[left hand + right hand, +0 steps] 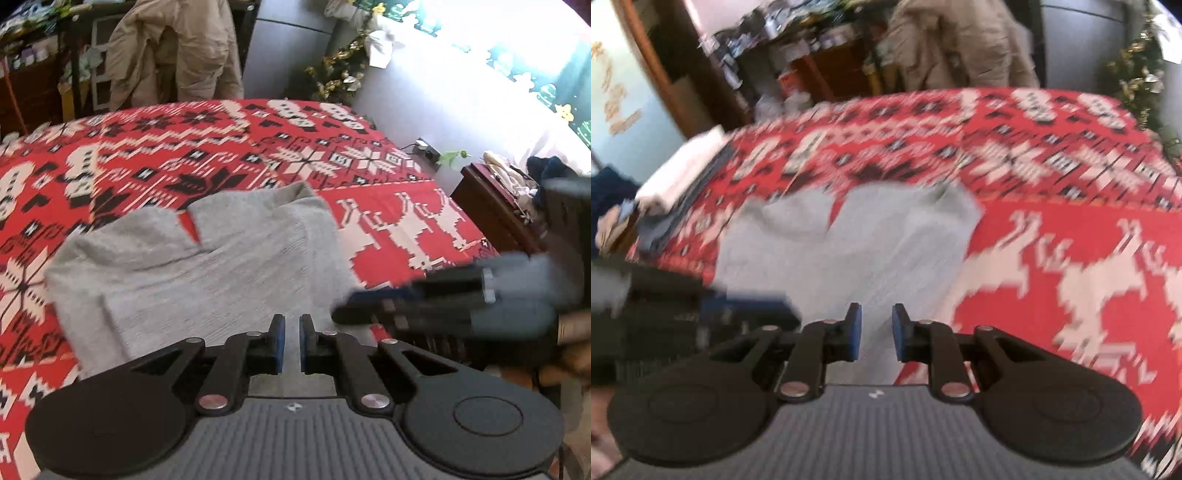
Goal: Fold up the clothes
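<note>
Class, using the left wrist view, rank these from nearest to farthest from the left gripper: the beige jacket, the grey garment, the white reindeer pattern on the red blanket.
1. Grey garment, directly ahead of the left gripper.
2. White reindeer pattern, ahead to the right.
3. Beige jacket, hanging beyond the blanket's far edge.

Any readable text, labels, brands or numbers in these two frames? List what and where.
None readable.
Left gripper body: small white logo mark, no letters.
Right gripper body: same mark, blurred.
Shelf clutter: too blurred to read.
Bedspread: woven patterns only, no words.
Grey garment: no print visible.
</note>
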The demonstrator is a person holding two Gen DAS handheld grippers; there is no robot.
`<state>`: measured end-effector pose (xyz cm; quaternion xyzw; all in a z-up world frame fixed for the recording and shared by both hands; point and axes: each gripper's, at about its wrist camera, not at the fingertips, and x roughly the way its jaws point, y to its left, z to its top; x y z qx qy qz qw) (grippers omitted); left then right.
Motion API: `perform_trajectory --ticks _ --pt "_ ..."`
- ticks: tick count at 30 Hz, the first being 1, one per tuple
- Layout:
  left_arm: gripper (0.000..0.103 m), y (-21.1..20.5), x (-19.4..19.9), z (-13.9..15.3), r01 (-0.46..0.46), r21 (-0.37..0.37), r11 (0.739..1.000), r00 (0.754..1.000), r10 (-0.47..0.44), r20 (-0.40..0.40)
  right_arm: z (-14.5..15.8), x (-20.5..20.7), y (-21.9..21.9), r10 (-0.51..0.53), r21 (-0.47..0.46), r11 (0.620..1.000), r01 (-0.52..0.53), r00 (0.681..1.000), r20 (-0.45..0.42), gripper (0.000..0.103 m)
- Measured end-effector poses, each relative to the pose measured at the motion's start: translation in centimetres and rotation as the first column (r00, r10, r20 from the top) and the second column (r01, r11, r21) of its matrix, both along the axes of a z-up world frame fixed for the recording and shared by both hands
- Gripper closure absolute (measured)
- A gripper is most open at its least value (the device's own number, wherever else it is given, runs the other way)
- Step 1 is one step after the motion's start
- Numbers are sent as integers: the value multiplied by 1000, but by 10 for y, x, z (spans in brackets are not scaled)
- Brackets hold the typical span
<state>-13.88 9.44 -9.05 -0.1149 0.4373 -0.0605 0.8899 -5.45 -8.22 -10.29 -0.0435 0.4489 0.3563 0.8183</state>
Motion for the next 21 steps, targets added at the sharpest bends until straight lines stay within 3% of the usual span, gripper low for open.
perform_trajectory --ticks 11,21 --pt "97 22 -42 -17 5 6 1000 998 -4 -69 -3 -59 -3 122 -95 988 -121 992 12 81" --pt "97 23 -69 -14 34 -7 999 999 -34 -39 6 -79 -17 178 -118 977 -176 984 9 80"
